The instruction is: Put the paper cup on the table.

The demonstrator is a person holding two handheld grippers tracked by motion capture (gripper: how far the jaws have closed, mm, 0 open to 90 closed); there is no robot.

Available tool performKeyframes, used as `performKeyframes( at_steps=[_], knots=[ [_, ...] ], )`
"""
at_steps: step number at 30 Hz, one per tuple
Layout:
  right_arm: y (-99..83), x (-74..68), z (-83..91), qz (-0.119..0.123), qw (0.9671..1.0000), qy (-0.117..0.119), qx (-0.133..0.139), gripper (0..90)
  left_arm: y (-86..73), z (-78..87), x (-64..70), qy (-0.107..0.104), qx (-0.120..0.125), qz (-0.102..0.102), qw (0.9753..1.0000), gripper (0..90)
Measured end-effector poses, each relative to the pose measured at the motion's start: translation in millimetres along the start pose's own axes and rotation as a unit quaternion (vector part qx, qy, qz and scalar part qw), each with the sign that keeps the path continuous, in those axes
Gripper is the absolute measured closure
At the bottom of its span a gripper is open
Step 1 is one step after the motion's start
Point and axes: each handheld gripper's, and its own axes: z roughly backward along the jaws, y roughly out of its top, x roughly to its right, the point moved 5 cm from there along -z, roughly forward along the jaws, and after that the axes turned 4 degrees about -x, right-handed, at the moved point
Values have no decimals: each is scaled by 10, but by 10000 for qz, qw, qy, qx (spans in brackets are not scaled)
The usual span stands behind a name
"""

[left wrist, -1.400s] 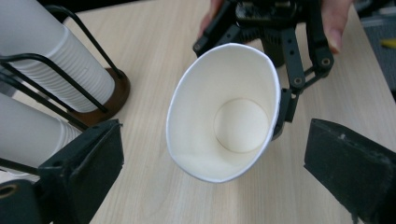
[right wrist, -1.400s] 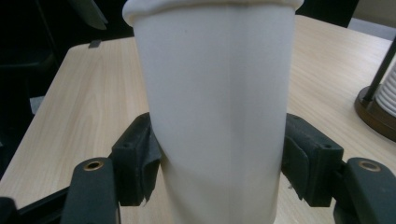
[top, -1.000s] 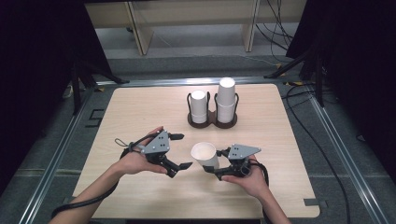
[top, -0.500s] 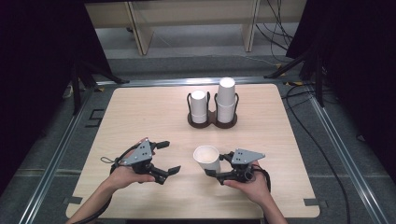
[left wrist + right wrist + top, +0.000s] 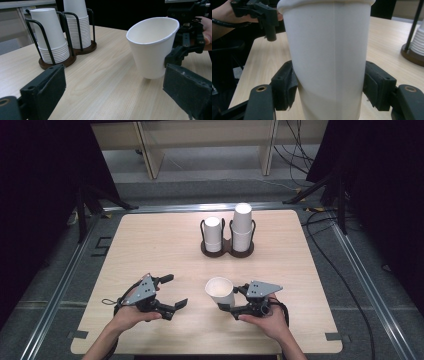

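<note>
Left gripper (image 5: 171,292) now farther left, paper cup (image 5: 220,291) between right jaws.

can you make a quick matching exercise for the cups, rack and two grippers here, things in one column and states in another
Things
1. single white paper cup
2. left gripper
3. right gripper
4. taller stack of white paper cups

States
a. open, holding nothing
b. upside down in the dark wire rack
c. shut on the cup
d. mouth up, gripped at the table's near side

Pairs: 1-d, 2-a, 3-c, 4-b
</note>
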Motion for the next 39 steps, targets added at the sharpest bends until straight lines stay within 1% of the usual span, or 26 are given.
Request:
performKeyframes(
  at_steps=[1, 2, 3, 4, 6, 7, 8, 11, 13, 14, 15, 16, 17, 20, 22, 23, 24, 25, 29, 30, 32, 33, 36, 37, 38, 39],
  knots=[
    [-9, -11, -1, -45, 10000, -10, -34, 337, -19, -3, -1, 8, 25, 22, 10000, 43],
    [-14, -4, -1, 61, 10000, -11, -63, 337, -51, 2, 21, -6, -47, 184, 9998, 43],
    [-22, -26, -2, -44, 9999, 8, -95, 337, -67, 2, 12, 23, -43, 160, 9999, 43],
    [-22, -26, -12, 25, 10000, 53, -80, 337, -83, -4, 14, 45, 19, 295, 9996, 43],
    [-26, -32, -22, 53, 9999, 45, -115, 337, -98, 3, -40, 138, 20, 229, 9996, 43],
    [-20, -40, -41, -11, 10000, -12, -14, 337, -104, 13, -73, 231, -8, 211, 9995, 43],
    [-22, -52, -42, -22, 9999, 110, -91, 337, -102, 13, -96, 271, 45, 225, 9994, 43],
    [-6, -46, -47, 148, 9998, 68, -109, 337, -103, 35, -140, 372, 26, 177, 9991, 43],
    [-9, -56, -43, 83, 9998, 25, -191, 336, -111, 44, -171, 451, 17, 187, 9988, 43],
    [-6, -60, -67, 95, 9999, -6, -107, 336, -114, 43, -180, 478, 39, 179, 9987, 44],
    [-16, -76, -72, -12, 9999, 92, -143, 336, -115, 33, -188, 481, 128, 185, 9986, 44],
    [-21, -74, -65, 42, 9998, 5, -211, 336, -120, 35, -192, 490, 132, 200, 9985, 45],
    [-22, -84, -92, 0, 9999, 58, -116, 336, -128, 42, -192, 515, 115, 193, 9984, 45],
    [-29, -93, -107, 54, 9996, -4, -259, 336, -142, 70, -173, 530, 38, 163, 9985, 45],
    [-33, -104, -127, 73, 9996, -38, -282, 336, -137, 70, -172, 537, 114, 158, 9984, 45],
    [-42, -123, -131, 54, 9993, 79, -375, 336, -135, 72, -171, 527, 141, 158, 9984, 45],
    [-46, -131, -132, 72, 9990, 43, -447, 336, -138, 92, -172, 558, 48, 158, 9983, 45],
    [-43, -150, -146, 83, 9990, 81, -435, 336, -125, 86, -186, 561, 113, 62, 9983, 45],
    [-51, -216, -165, 184, 9978, 171, -612, 335, -130, 83, -189, 573, 102, 36, 9983, 45],
    [-57, -230, -178, 204, 9976, 187, -636, 334, -129, 61, -186, 546, 195, 52, 9983, 45],
    [-66, -249, -212, 309, 9970, 203, -676, 334, -146, 67, -187, 580, 50, 27, 9983, 45],
    [-75, -263, -218, 289, 9963, 230, -771, 335, -144, 43, -182, 536, 178, 63, 9984, 45],
    [-70, -283, -267, 383, 9959, 263, -773, 334, -154, 52, -183, 580, 58, 53, 9983, 45],
    [-75, -298, -271, 310, 9956, 272, -837, 335, -155, 50, -184, 584, 54, 64, 9983, 45],
    [-74, -312, -276, 309, 9950, 297, -900, 334, -123, 92, -318, 964, -32, -642, 9933, 46],
    [-71, -304, -277, 356, 9946, 262, -936, 333, -126, 97, -326, 1151, 20, -501, 9921, 46]
  ],
)
